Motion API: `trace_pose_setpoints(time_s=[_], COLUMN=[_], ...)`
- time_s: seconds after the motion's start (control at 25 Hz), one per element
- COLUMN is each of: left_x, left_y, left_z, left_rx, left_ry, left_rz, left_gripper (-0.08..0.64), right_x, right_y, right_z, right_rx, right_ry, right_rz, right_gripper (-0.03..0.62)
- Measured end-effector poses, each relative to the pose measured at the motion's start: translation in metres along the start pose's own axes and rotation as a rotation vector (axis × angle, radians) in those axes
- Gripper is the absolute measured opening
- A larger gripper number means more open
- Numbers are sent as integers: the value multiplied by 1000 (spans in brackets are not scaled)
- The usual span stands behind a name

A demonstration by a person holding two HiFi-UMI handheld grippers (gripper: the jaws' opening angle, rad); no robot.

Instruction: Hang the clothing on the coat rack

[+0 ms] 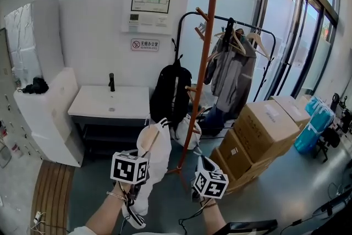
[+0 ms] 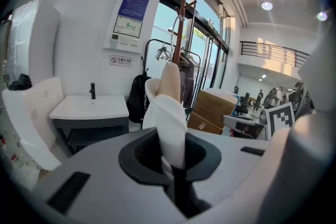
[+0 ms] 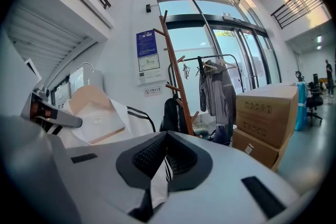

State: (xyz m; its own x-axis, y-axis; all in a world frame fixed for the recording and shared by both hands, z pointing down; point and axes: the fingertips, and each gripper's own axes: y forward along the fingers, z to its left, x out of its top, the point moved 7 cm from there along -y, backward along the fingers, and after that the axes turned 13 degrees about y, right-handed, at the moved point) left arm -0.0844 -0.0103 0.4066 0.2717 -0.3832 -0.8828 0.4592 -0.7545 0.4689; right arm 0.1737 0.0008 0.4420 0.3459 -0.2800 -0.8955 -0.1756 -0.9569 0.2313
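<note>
My left gripper [image 2: 176, 176] is clamped on the white garment [image 1: 159, 156] just below its wooden hanger [image 1: 147, 139], and my right gripper [image 3: 157, 186] pinches a striped edge. The cloth looks light, limp and likely to slip, so I judge the stiff hanger the surer hold. The coat rack [image 1: 201, 74] stands ahead.

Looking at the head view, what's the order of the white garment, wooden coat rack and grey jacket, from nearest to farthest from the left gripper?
1. The white garment: clamped in the fingers of the left gripper.
2. The coat rack: standing just ahead, slightly right.
3. The grey jacket: hanging farthest back, behind the rack and to the right.
</note>
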Motion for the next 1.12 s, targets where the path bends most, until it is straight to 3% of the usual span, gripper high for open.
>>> trace_pose_setpoints(time_s=[0.68, 1.12], left_x=[34, 60], left_y=[62, 103], left_z=[35, 67], left_rx=[39, 27], left_ry=[0, -8], left_rz=[-7, -32], left_gripper=[46, 46], right_x=[10, 11], right_y=[74, 109], right_z=[-32, -51], right_rx=[15, -34], right_ry=[27, 64], right_rz=[34, 48], right_gripper=[23, 23])
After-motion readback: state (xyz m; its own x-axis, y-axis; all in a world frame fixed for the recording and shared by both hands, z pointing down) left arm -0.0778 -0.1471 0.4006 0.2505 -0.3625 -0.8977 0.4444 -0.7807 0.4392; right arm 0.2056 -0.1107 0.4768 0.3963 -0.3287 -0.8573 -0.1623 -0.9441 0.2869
